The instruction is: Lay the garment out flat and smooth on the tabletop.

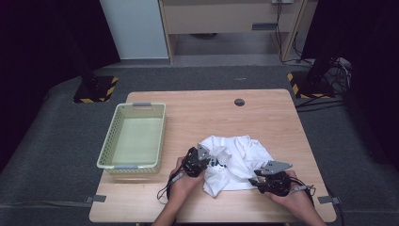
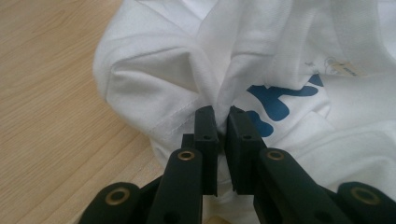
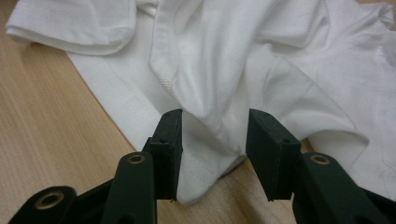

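while the left gripper (image 2: 222, 116) pinches the crumpled shirt (image 1: 237, 162), the right gripper (image 3: 215, 126) gapes.

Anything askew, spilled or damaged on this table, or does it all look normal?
Nothing spilled or damaged. The white shirt lies crumpled and bunched rather than flat, with its blue print partly folded under. The left claw is shut on a fold; the right claw stands open around another. The basket sits square on the table.
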`<action>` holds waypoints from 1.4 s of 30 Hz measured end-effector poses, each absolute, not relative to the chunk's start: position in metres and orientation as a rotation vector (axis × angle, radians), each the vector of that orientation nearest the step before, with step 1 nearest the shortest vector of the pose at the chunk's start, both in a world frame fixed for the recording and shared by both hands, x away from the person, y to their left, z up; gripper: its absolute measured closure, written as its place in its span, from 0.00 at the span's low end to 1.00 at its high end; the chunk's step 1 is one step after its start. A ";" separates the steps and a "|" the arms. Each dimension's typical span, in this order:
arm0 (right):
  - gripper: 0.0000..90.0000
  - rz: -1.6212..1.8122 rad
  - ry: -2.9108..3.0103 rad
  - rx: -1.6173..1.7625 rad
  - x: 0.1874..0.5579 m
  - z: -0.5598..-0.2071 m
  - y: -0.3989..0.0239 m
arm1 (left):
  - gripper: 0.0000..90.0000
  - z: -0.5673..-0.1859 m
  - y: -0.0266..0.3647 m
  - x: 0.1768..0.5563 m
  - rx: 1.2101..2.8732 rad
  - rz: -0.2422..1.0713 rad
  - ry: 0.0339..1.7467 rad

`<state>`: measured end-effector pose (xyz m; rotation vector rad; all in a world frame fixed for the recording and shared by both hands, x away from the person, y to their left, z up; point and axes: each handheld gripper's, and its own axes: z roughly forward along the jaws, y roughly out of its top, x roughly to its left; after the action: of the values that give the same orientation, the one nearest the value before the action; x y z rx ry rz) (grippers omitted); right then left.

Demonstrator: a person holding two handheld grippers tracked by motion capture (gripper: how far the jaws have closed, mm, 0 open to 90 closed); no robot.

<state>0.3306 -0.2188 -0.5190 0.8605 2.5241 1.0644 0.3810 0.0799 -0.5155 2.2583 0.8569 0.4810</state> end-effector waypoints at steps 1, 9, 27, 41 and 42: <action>0.64 1.061 2.522 0.857 0.332 -0.520 -0.218 | 0.93 -0.516 0.080 0.381 2.258 0.481 0.856; 0.97 1.083 2.508 0.875 0.339 -0.517 -0.213 | 0.73 -0.516 0.077 0.377 2.249 0.506 0.842; 0.98 1.094 2.511 0.879 0.341 -0.508 -0.209 | 0.70 -0.511 0.057 0.385 2.242 0.579 0.770; 0.99 1.138 2.417 0.955 0.345 -0.485 -0.240 | 0.95 -0.492 0.060 0.367 2.211 0.404 0.770; 0.99 1.147 2.408 0.962 0.345 -0.481 -0.242 | 0.95 -0.490 0.061 0.367 2.205 0.403 0.770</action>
<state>0.3449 -0.2424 -0.4815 0.9619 2.4079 1.1469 0.3671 0.0615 -0.4897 2.2047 0.7702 0.4034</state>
